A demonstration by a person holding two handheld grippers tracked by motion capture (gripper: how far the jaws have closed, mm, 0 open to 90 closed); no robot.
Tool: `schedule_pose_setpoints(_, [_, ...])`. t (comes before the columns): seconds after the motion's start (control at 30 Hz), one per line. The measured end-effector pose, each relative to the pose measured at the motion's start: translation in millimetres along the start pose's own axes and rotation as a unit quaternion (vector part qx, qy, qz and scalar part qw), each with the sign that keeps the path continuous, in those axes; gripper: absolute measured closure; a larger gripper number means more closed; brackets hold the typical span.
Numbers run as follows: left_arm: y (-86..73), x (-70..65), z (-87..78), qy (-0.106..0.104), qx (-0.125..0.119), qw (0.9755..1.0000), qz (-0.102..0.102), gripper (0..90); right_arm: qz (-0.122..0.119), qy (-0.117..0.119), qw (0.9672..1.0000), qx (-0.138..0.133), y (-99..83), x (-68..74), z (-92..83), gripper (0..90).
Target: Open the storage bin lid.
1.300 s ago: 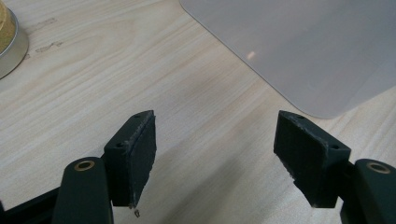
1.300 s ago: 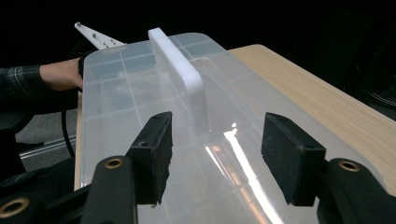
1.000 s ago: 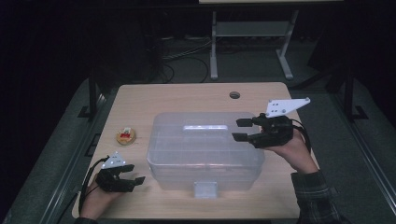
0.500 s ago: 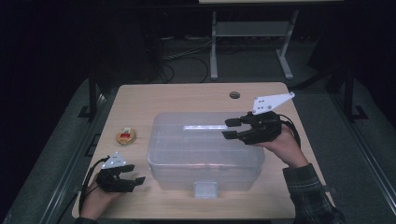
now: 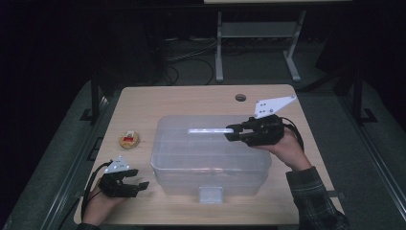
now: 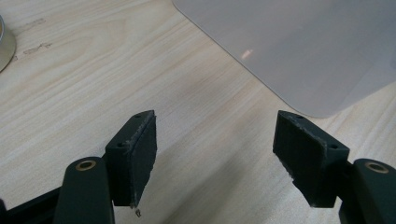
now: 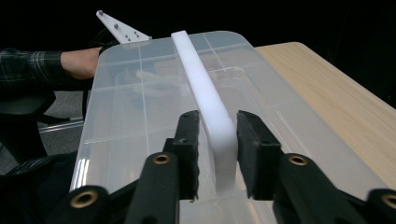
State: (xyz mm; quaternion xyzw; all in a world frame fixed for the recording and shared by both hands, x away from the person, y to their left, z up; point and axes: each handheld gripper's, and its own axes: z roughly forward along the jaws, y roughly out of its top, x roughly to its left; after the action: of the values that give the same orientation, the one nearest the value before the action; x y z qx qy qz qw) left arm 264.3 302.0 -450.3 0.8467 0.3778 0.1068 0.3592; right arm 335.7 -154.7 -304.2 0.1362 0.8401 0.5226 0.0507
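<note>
Jaws of the right gripper (image 7: 215,154) stand on either side of the white handle (image 7: 205,105) that runs along the middle of the clear plastic storage box's lid (image 7: 140,98). They have just been closing, with the near end of the handle between them. In the right gripper view the left pad lies against the handle or just off it, and a thin gap shows at the right pad, so the grip is not yet clamped. From the high view the right gripper (image 5: 233,132) reaches in from the right over the lid, at the right end of the handle (image 5: 208,130), with the person's right hand (image 5: 286,149) behind it and a plaid sleeve (image 5: 313,199) below.

The storage box (image 5: 210,163) sits in the middle of the wooden surface (image 5: 191,98), its lid on and a white latch (image 5: 211,194) at the front edge.

The left gripper (image 5: 139,178) rests low on the surface near the front left corner, well apart from the box, its jaws spread wide with nothing between them; in the left gripper view bare wood shows between the pads (image 6: 140,154), and a corner of the box (image 6: 299,51) lies ahead. A small round tin with a red label (image 5: 129,139) sits on the surface left of the box.
</note>
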Motion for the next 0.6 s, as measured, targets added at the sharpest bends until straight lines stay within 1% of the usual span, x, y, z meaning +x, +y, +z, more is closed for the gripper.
schedule_pose_setpoints(0.4, [0.3,0.5,-1.0,-0.002,-0.003,1.0,-0.001,29.9,-0.019,0.005,0.9998,-0.001,1.1,-1.8,-1.1,73.8])
schedule_pose_setpoints(0.6, [0.5,0.5,-2.0,-0.001,-0.007,1.0,-0.002,29.9,-0.019,0.008,0.9998,0.004,3.5,-5.3,-0.9,74.7])
